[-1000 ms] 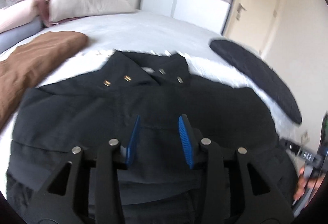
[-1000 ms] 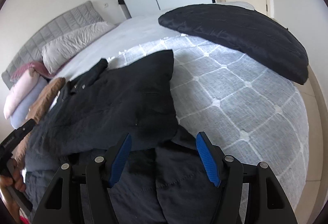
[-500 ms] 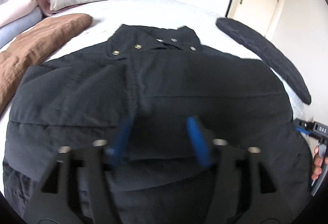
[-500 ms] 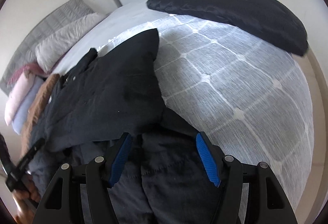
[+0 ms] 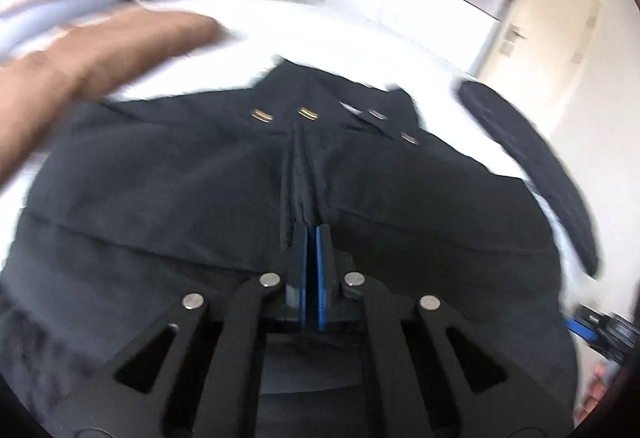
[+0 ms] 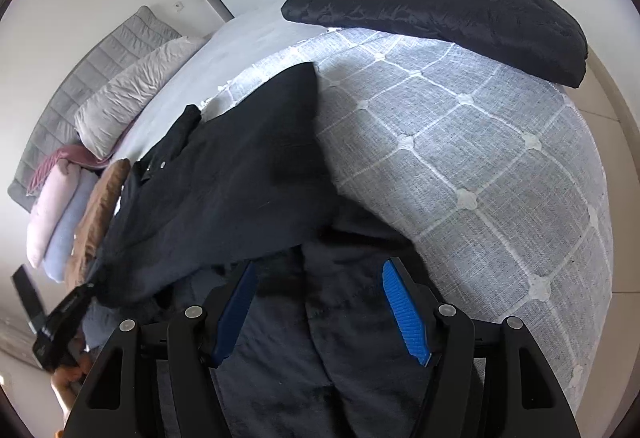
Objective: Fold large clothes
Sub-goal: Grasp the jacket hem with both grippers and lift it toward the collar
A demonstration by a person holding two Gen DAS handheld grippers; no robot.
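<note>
1. Jacket (image 5: 200, 197), black, lies spread front-up on the bed (image 6: 480, 165). Its collar is at the far end; its near hem is under both cameras. Four snap buttons (image 5: 308, 113) show just below the collar: two brass-coloured, two silver.
2. Bed: covered by a grey quilt with a white grid pattern on its right part. A plain white sheet (image 5: 320, 37) shows beyond the collar.
3. Second dark garment (image 6: 440, 5): lies at the far right edge of the bed, apart from the jacket.
4. Pillows (image 6: 132, 89): stacked at the far left against the grey headboard (image 6: 88, 65). A pink roll and a pale blue roll lie beside them.
5. Brown blanket (image 6: 100, 213): lies along the left side of the jacket, touching its edge in the right wrist view. It is blurred in the left wrist view.
6. Left gripper (image 5: 311, 238): blue pads pressed together, pinching a raised ridge of jacket fabric along the front centre line. The fabric puckers into a fold running from the pads toward the collar.
7. Right gripper (image 6: 320, 302): blue pads spread wide, poised over the near right part of the jacket. Whether the pads touch the cloth cannot be told.
</note>
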